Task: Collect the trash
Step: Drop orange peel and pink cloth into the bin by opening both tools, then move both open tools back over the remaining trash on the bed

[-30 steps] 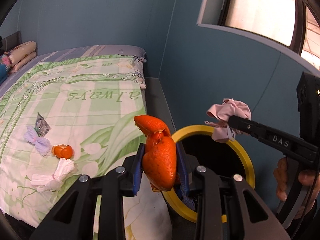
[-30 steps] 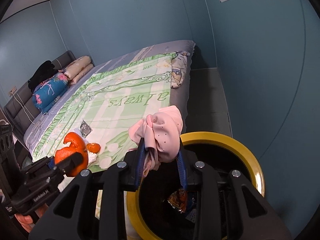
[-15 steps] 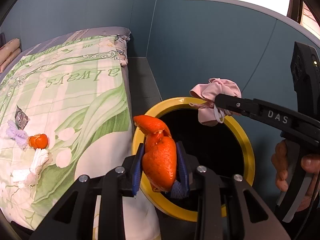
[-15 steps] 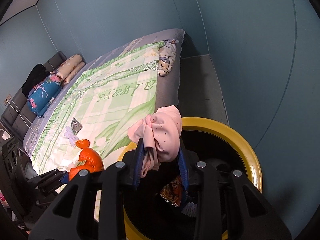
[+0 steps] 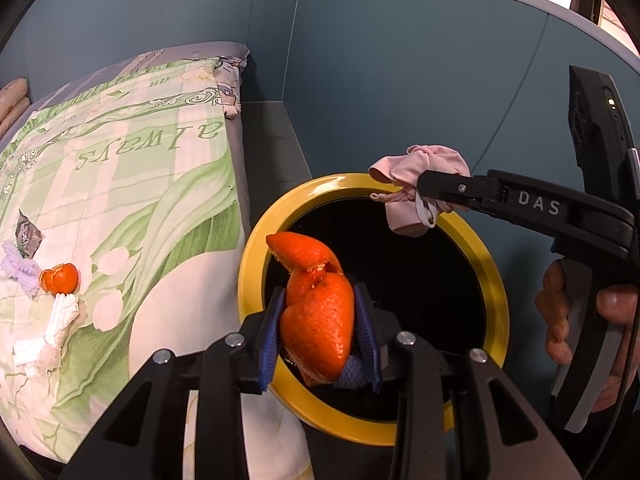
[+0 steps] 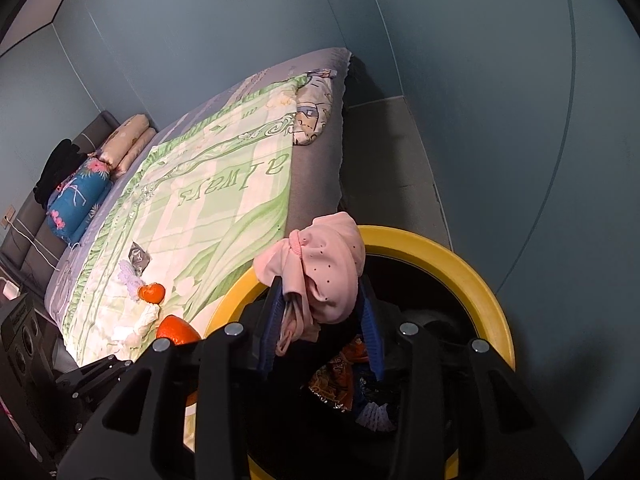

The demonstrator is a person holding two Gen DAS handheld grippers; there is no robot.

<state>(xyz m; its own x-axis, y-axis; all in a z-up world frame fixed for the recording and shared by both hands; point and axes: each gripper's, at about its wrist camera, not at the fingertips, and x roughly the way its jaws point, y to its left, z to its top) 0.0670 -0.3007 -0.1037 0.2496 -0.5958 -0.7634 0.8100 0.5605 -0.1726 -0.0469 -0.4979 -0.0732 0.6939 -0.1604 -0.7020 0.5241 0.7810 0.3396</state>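
Note:
My left gripper [image 5: 318, 330] is shut on a large orange peel [image 5: 316, 312] and holds it over the near left part of the yellow-rimmed bin [image 5: 250, 268]. My right gripper [image 6: 322, 320] is shut on a crumpled pink cloth [image 6: 324, 272], which also shows in the left wrist view [image 5: 416, 188], held above the bin's far rim [image 6: 452, 268]. Wrappers lie in the bin [image 6: 344, 376]. On the bed lie a small orange peel [image 5: 60, 278], white tissue [image 5: 52, 332], a lilac piece [image 5: 18, 268] and a silver wrapper [image 5: 27, 232].
The bin stands on the grey floor strip [image 5: 268, 140] between the bed's green quilt [image 5: 120, 168] and the blue wall [image 5: 400, 80]. Pillows [image 6: 76, 196] lie at the bed's head. A black speaker [image 6: 20, 332] stands at the left.
Both grippers have moved toward and over the bin with their loads still held. The bin now fills more of both views.

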